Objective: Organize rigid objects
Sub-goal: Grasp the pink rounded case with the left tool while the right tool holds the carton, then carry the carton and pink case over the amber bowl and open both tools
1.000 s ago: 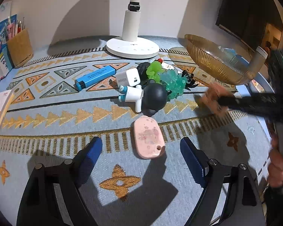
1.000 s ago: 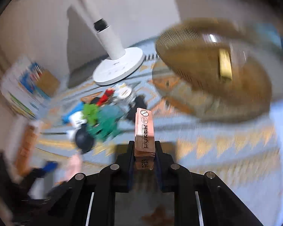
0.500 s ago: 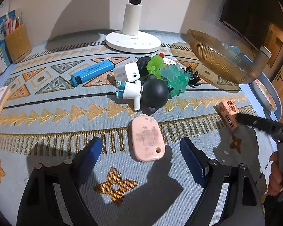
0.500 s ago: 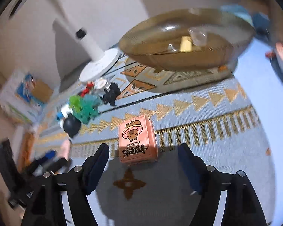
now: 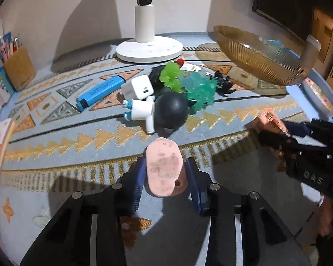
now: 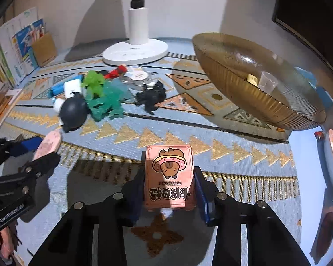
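A pink oval case (image 5: 163, 173) lies on the patterned mat between the blue pads of my left gripper (image 5: 165, 164). Its jaws are closing and the pads touch both long sides of the case. A pink card box (image 6: 168, 173) with a cartoon bear lies face up between the pads of my right gripper (image 6: 169, 177). These jaws are closing too, and they press on the box's sides. In the left wrist view the right gripper (image 5: 275, 130) comes in from the right. In the right wrist view the left gripper (image 6: 44, 146) shows at the left.
An amber ribbed glass bowl (image 6: 255, 84) at the back right holds a yellow piece and a small clear cup. A pile lies mid-mat: a black round thing (image 5: 171, 110), white chargers (image 5: 137, 88), a blue bar (image 5: 100, 90) and green toys (image 5: 199, 88). A white lamp base (image 5: 148, 51) stands behind it.
My left jaws went from wide open to closed around the pink case. My right gripper let go of the card box onto the mat, opened wide, then closed on its sides.
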The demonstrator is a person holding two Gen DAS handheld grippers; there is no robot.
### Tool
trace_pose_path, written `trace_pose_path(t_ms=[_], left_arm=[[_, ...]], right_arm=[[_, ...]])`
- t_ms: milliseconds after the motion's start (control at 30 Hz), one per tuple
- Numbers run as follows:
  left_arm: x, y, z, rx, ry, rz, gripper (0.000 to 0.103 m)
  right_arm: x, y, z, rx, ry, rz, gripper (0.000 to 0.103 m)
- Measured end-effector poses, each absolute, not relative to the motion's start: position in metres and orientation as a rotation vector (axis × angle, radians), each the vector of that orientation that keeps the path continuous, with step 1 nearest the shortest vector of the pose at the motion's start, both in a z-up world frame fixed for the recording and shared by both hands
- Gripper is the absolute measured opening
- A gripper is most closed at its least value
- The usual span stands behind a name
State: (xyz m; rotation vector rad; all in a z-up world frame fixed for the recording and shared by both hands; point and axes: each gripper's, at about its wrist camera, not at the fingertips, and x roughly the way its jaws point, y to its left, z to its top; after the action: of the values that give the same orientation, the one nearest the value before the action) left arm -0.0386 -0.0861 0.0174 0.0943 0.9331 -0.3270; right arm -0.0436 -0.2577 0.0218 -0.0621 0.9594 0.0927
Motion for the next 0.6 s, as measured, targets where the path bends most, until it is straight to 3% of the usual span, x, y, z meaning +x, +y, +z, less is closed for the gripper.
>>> trace_pose_path(t_ms=[200,600], left_arm=[[-0.060,-0.081,0.046,0.036,0.828,-0.362,0.034],[-0.092,-0.085,0.158,0.012,0.567,-0.387,0.034]], right_arm=[[-0.072,-0.265,0.058,0.024,0.878,0.154,0.040],[-0.117,-0.286,0.172,0.035,0.595,0.074,0.040]])
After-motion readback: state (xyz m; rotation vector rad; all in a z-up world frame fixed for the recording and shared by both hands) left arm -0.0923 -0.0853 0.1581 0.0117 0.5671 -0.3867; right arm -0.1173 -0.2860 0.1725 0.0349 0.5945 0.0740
